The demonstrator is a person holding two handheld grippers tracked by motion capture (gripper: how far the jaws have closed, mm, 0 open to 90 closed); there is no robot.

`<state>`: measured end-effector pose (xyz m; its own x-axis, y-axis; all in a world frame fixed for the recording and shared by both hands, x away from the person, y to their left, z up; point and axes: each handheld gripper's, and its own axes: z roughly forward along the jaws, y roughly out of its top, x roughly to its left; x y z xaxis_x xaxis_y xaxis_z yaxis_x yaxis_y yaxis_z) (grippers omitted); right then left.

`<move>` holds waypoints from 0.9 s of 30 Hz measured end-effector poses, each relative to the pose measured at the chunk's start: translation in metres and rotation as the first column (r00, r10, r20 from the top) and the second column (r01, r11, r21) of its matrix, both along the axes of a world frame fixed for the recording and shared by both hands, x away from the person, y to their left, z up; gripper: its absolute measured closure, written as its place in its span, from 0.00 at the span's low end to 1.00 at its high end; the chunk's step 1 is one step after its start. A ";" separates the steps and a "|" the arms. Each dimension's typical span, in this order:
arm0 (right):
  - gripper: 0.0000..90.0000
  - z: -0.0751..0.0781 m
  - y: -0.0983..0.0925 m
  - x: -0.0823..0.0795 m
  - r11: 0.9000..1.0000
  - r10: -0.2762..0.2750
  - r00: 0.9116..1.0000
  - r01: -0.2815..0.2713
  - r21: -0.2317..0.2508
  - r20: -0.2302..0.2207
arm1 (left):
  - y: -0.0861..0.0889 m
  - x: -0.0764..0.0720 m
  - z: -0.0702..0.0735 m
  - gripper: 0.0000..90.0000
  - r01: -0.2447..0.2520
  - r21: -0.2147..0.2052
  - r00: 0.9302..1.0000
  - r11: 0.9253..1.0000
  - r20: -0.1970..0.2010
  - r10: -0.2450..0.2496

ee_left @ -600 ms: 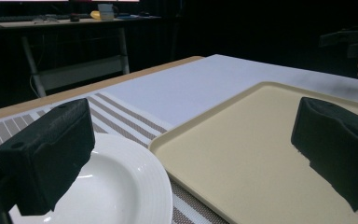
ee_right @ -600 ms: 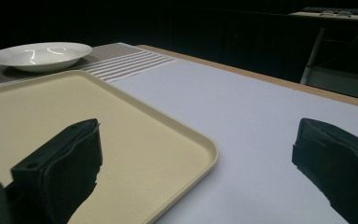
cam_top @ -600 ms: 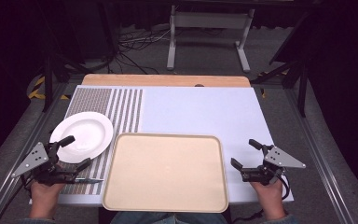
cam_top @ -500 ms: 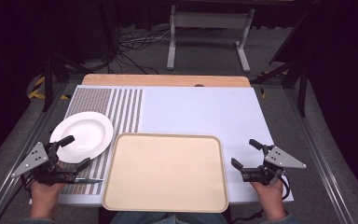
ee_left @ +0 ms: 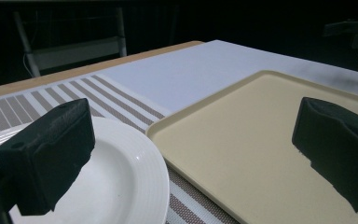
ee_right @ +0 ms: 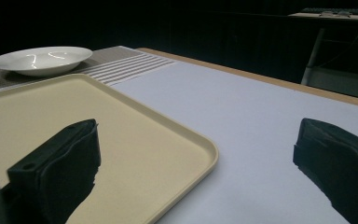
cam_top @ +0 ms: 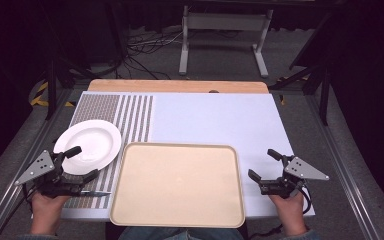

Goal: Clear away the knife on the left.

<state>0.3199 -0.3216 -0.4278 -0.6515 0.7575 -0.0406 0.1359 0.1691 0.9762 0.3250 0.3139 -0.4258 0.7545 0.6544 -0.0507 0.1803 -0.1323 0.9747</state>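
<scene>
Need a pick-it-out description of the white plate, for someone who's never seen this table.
Start at the large beige rectangular tray at the near edge of the table. Just beyond its left corner, on the brown-and-white striped placemat, sits the round white ceramic plate. It is the only round, glossy white item there, empty, beside the left tongs.

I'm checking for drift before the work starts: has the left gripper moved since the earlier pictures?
No. In the high view the left gripper sits at the same spot by the near edge of the white plate, jaws open.

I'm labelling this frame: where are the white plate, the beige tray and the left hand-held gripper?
white plate [cam_top: 91,142], high view, its centre.
beige tray [cam_top: 177,184], high view, its bare floor.
left hand-held gripper [cam_top: 83,163], high view, between its fingertips.
</scene>
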 end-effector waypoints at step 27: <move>0.01 -0.006 -0.003 0.003 1.000 0.002 0.999 -0.002 0.029 -0.034 | -0.009 0.002 0.042 0.05 0.142 0.438 0.987 0.888 -0.131 -0.093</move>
